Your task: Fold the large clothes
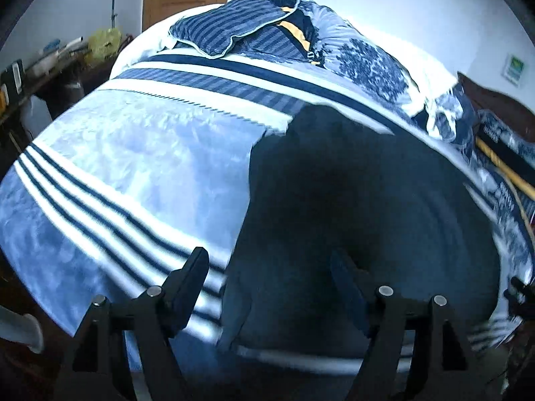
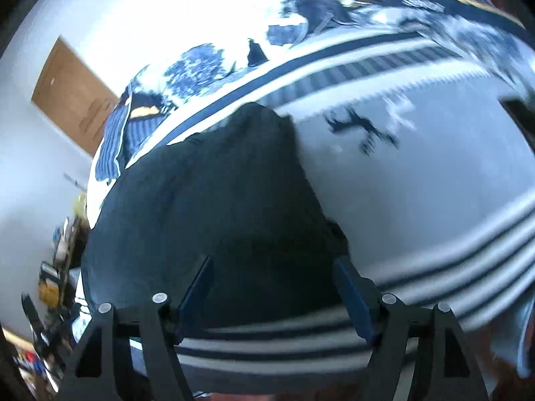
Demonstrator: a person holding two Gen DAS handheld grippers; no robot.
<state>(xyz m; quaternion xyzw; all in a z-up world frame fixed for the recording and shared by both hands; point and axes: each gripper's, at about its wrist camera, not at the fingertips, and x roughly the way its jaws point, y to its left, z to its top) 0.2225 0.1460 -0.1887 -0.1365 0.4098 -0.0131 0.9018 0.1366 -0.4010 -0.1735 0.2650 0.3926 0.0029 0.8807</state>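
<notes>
blue striped bedspread point(image 1: 133, 167) fills both frames; dark garment point(image 1: 351, 200) lies spread at centre. left gripper point(image 1: 267, 267) and right gripper point(image 2: 272, 270) hover wide, empty. folding looks unstarted; next, pinch the near edge.

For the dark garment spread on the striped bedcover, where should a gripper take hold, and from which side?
Probably the near hem of the dark garment, approached from the bed's near edge. It lies flat on the blue-and-white striped bedcover, its edge right before the open right gripper.
</notes>
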